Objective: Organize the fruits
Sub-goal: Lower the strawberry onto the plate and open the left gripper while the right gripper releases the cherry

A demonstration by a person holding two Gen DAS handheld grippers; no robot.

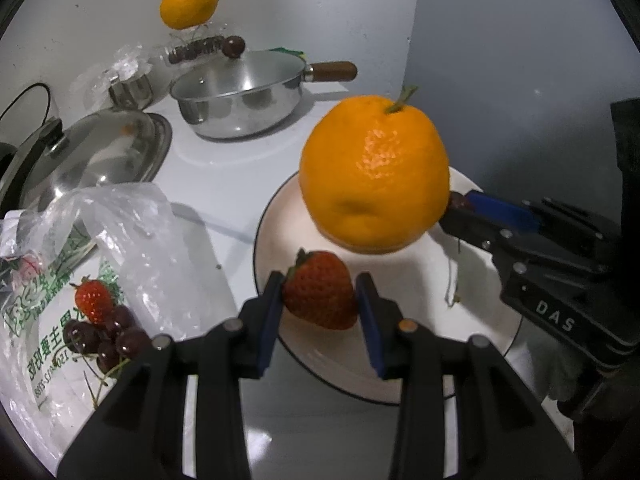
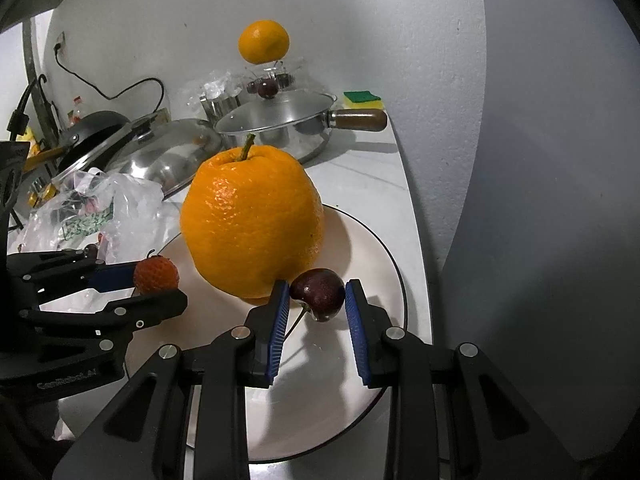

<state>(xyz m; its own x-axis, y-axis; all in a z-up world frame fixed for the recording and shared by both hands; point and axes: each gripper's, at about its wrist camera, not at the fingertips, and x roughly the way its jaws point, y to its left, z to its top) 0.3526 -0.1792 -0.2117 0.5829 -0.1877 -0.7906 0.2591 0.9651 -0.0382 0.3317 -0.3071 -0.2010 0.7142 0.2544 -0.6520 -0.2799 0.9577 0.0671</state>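
On white counter [image 2: 372,184] by grey wall [image 2: 360,20]: plate [image 2: 372,248]; left hand-held gripper [image 1: 320,300] clamps strawberry [image 1: 320,294], right hand-held gripper [image 2: 318,300] cherry [image 2: 318,290].

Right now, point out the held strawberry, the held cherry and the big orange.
strawberry [image 1: 320,290], left wrist view, front face.
cherry [image 2: 319,290], right wrist view, glossy side.
big orange [image 2: 252,224], right wrist view, middle of peel.

Upright orange [image 2: 252,224] on white plate [image 2: 372,248]

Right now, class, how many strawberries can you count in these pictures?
2. One strawberry is clamped in the left tool over the white plate; the other strawberry lies with cherries on the plastic bag. The bag may hide more.
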